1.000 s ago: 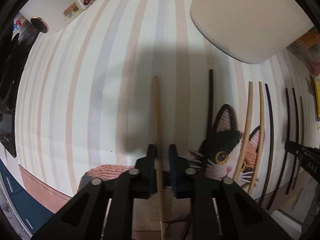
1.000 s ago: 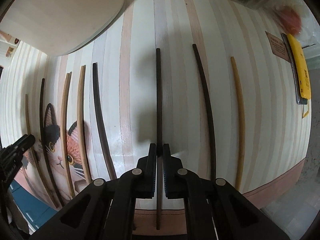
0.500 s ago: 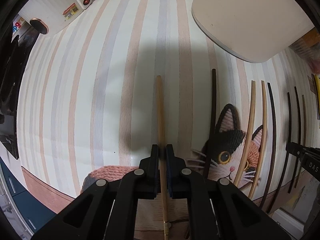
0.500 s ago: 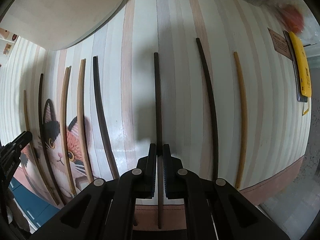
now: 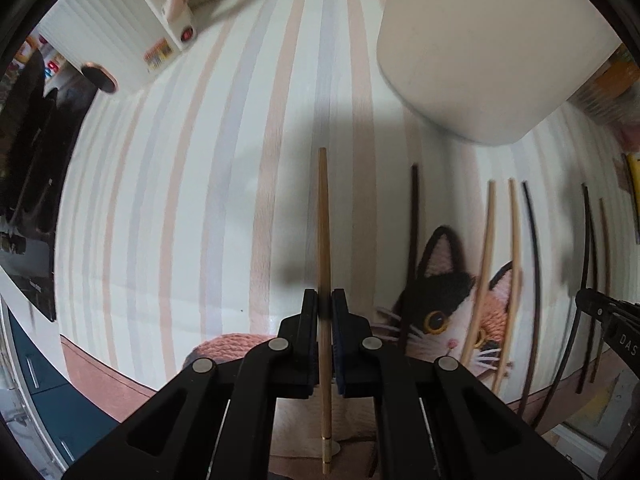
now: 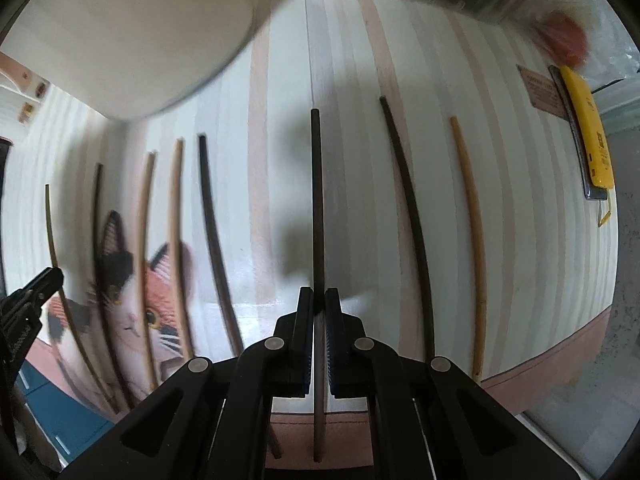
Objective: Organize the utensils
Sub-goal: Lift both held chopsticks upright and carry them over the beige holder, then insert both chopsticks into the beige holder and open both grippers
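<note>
My left gripper (image 5: 325,298) is shut on a light bamboo chopstick (image 5: 323,224), held a little above the striped mat (image 5: 192,200). My right gripper (image 6: 319,296) is shut on a dark chopstick (image 6: 316,184), also lifted off the mat. Several more chopsticks lie in a row on the mat: a dark chopstick (image 5: 414,216) and two light chopsticks (image 5: 500,232) over a cat picture (image 5: 448,292) in the left wrist view, and a dark chopstick (image 6: 408,200) and a light chopstick (image 6: 470,216) to the right in the right wrist view.
A large white container (image 5: 488,40) stands at the back of the mat. A white appliance (image 5: 132,20) sits at the back left. A yellow utility knife (image 6: 586,128) lies near the right edge. The other gripper (image 5: 608,320) shows at the right rim.
Both grippers have risen slightly with their chopsticks still clamped. The mat and the lying chopsticks look a bit farther away and blurred in the right wrist view.
</note>
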Demonstrator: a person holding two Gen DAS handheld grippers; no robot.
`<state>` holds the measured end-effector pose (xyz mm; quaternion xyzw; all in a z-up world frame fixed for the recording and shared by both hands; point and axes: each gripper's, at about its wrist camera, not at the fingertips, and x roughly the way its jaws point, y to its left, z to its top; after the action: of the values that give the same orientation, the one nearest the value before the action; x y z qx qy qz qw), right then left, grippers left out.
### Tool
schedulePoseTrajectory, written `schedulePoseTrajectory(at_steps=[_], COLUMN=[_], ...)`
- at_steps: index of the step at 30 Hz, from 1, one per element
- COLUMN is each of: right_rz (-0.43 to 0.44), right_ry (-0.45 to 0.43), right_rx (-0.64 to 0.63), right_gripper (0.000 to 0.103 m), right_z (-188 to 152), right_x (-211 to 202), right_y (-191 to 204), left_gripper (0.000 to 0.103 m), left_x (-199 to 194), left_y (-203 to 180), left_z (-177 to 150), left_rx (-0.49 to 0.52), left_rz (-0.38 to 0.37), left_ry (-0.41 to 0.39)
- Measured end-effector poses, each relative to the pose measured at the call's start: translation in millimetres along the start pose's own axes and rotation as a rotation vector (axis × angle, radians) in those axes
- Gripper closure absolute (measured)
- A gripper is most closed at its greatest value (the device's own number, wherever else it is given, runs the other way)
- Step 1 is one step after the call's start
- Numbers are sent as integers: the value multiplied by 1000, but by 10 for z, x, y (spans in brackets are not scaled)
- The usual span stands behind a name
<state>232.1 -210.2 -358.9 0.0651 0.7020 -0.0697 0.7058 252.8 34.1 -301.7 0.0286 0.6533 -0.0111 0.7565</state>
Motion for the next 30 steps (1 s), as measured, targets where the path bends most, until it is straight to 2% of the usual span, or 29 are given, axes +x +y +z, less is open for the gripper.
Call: schedulePoseTrajectory(at_steps=[4,12,19,22,24,30], right_rz=[24,49,72,88,83,101], right_ry=[-48,-177,-302,-355,-403,-533], right_rx=[9,23,22,18,10,-33], right_gripper=[97,98,98,98,98,98], right_z=[-10,-128,-184,-137,54,273], right_x=[-217,-710,-1168,-1379,-1391,-1961], right_y=[-100,-217,-277,-256,-182,-69], left_gripper=[99,99,99,99,99,99], left_x=[-216,-778,-1247,-1416,-1572,-2074], left_y=[-70,-174,-88,-24,0,100], left_z=[8,-7,52,107,150,284], left_rx=[1,-7,-24,-32,-40,-74], left_rz=[-4,4,-4,-10,-13,-33], left_ry=[-52,-205,-326,-377,-413,-512])
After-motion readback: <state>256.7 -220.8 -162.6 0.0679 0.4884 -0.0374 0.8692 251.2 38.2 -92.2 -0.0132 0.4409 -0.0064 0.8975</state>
